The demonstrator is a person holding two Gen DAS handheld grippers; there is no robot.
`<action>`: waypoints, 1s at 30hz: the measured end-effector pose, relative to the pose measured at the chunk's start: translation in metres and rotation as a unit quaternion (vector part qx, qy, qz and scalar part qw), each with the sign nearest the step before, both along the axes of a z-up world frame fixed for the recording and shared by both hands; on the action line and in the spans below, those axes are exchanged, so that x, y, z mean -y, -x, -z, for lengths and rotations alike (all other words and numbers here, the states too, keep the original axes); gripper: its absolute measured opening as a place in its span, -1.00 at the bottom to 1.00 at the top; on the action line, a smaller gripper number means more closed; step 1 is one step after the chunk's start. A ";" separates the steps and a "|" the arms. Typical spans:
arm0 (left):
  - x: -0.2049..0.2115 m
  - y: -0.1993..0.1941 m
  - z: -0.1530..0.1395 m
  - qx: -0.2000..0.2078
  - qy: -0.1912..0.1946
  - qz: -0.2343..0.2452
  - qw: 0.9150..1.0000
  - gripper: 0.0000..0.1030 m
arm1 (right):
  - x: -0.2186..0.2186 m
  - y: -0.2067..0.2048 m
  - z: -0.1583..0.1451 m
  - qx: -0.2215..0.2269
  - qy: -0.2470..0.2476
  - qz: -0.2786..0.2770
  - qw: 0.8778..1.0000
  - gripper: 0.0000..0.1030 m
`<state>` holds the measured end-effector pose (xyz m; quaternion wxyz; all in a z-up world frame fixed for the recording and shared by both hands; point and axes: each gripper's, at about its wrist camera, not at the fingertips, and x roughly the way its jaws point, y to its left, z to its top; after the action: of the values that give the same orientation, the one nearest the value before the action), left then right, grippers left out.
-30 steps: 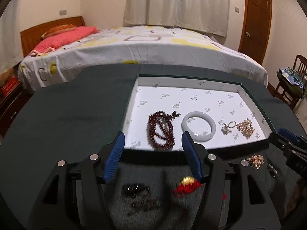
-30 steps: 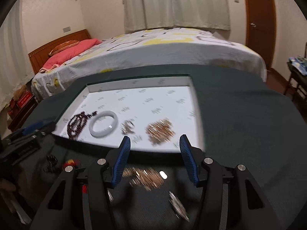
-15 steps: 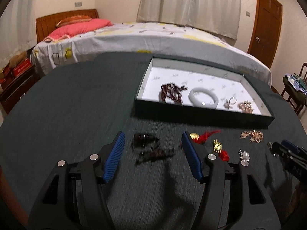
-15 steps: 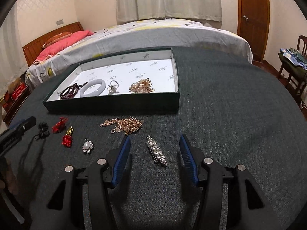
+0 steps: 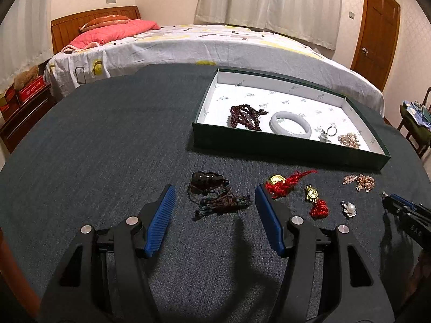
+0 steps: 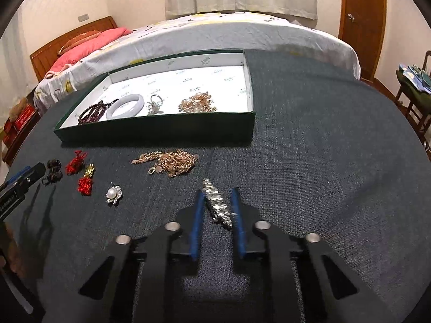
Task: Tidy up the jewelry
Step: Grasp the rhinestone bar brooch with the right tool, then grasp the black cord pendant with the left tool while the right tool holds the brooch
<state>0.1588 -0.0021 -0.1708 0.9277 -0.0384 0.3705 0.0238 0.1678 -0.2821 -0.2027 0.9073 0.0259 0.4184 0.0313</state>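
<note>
Our right claw (image 6: 216,207) is narrowed around the silver rhinestone brooch (image 6: 217,206), which lies on the surface (image 6: 323,183) between the blue pads; a thin gap shows on each side, so we cannot tell whether the pads already press it. Our left claw (image 5: 212,202) stands wide open and holds nothing, with the dark gourd pendant (image 5: 214,192) and its tangled cord lying between its fingertips on the cloth.

We take the green tray (image 6: 156,130) as our landmark. Inside it, along its near wall, lie a dark red bead bracelet (image 5: 246,117), a pale bangle (image 5: 291,123), a small ring (image 5: 330,133) and a gold cluster piece (image 6: 198,103). In front of the tray, on the dark surface, rest a gold chain (image 6: 168,162), a pearl flower charm (image 6: 114,193), a gold charm with a red tassel (image 6: 86,180) and a red knot with a gold bead (image 5: 285,181). The brooch lies in front of the tray too, nearer us than the chain, towards the tray's right end.

Behind the tray stands a bed (image 5: 215,45) with a patterned sheet and a pink pillow (image 5: 115,31) against a wooden headboard. Curtains (image 5: 269,2) hang beyond it, a wooden door (image 5: 377,27) is to the right of the tray, and a chair (image 6: 414,91) with clothes stands by that door.
</note>
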 end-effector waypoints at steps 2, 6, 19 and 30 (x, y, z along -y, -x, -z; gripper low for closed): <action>0.000 0.000 0.001 -0.002 -0.001 0.001 1.000 0.17 | -0.001 0.002 -0.001 0.002 0.000 -0.001 1.000 -0.73; -0.003 -0.001 0.003 -0.007 0.003 -0.001 1.000 0.17 | -0.003 0.005 -0.004 0.007 -0.008 -0.006 1.000 -0.73; -0.009 -0.019 0.020 -0.048 0.027 -0.002 0.998 0.16 | -0.006 0.003 -0.008 0.012 -0.024 -0.016 1.000 -0.73; 0.001 -0.017 0.020 -0.044 0.026 0.041 0.998 -0.49 | -0.007 0.002 -0.005 0.010 -0.031 -0.017 0.999 -0.74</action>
<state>0.1759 -0.0029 -0.1906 0.9096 -0.0461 0.4123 -0.0220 0.1661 -0.2749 -0.1972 0.9097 0.0470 0.4082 0.0597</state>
